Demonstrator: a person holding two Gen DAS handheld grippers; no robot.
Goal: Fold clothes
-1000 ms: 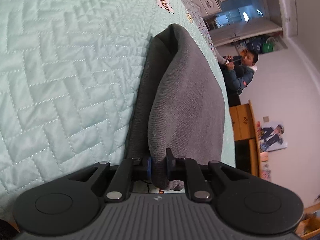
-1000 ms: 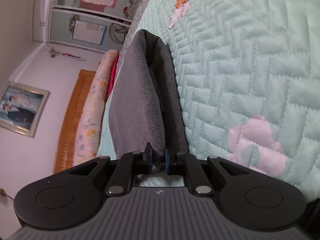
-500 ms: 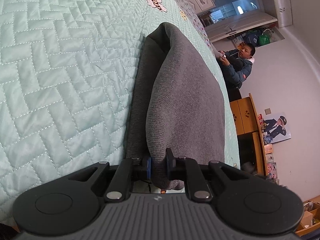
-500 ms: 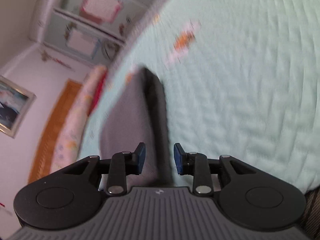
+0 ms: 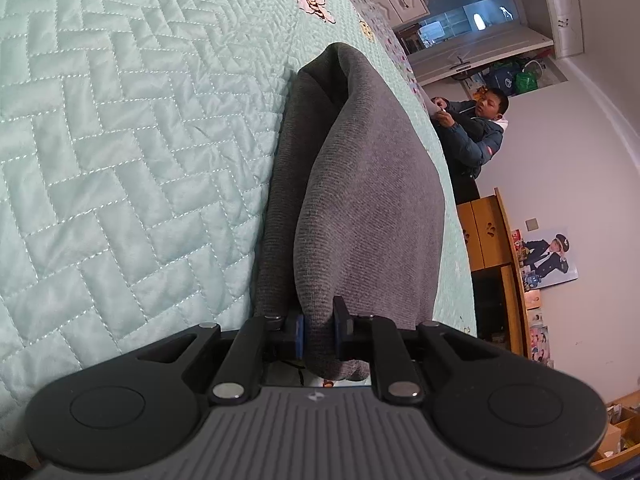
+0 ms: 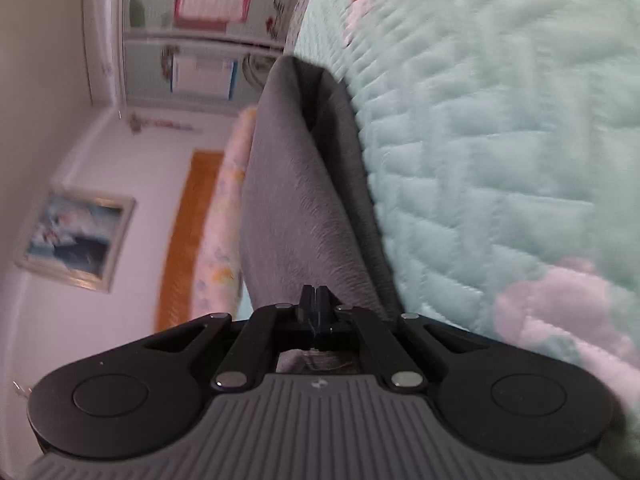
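A grey knit garment (image 5: 360, 200) lies folded in a long ridge on the pale green quilted bedspread (image 5: 120, 140). My left gripper (image 5: 319, 320) is shut on the garment's near edge, with cloth bunched between the blue pads and hanging out below them. In the right wrist view the same garment (image 6: 296, 200) runs away from me along the bedspread (image 6: 500, 140). My right gripper (image 6: 316, 300) hovers over its near end with the jaws pressed together and no cloth between them. That view is blurred by motion.
A person in a dark jacket (image 5: 476, 128) stands at the bed's far side beside a wooden cabinet (image 5: 488, 232). A wooden headboard (image 6: 188, 232) and floral bedding (image 6: 224, 220) lie left of the garment. A pink patch (image 6: 568, 312) marks the quilt at right.
My right gripper let go of the garment's edge, opened wide, dropped lower and closed again with nothing in it. The left gripper kept its hold and stayed put.
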